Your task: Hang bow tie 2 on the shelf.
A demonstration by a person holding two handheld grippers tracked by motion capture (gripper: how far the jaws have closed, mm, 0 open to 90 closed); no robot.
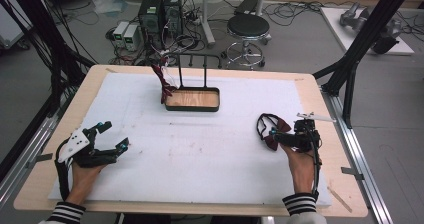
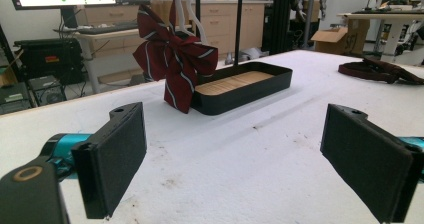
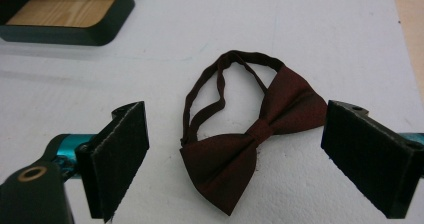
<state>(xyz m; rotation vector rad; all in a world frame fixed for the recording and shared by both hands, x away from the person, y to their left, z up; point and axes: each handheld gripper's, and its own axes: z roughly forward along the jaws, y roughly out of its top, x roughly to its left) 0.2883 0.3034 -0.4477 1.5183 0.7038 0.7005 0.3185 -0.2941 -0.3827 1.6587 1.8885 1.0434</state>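
Observation:
A plain dark-red bow tie [image 3: 235, 161] with a looped strap lies flat on the white board, and in the high view the bow tie [image 1: 270, 143] is at the right. My right gripper [image 3: 235, 134] hovers over it, open, one jaw on each side, touching nothing; from above the right gripper [image 1: 284, 133] points left. A striped maroon bow tie [image 2: 175, 59] hangs from a white hook at the left end of a black-rimmed wooden tray [image 2: 260, 86]. My left gripper [image 2: 235, 134] is open and empty, and the left gripper [image 1: 115, 134] sits near the board's left edge.
Two thin black posts rise from the back of the tray [image 1: 216, 100]. The white board [image 1: 200, 149] covers most of a wooden table [image 1: 320, 99]. Black frame struts [image 1: 357, 54] stand at the right. A stool [image 1: 248, 26] and computer towers [image 1: 160, 11] are on the floor behind.

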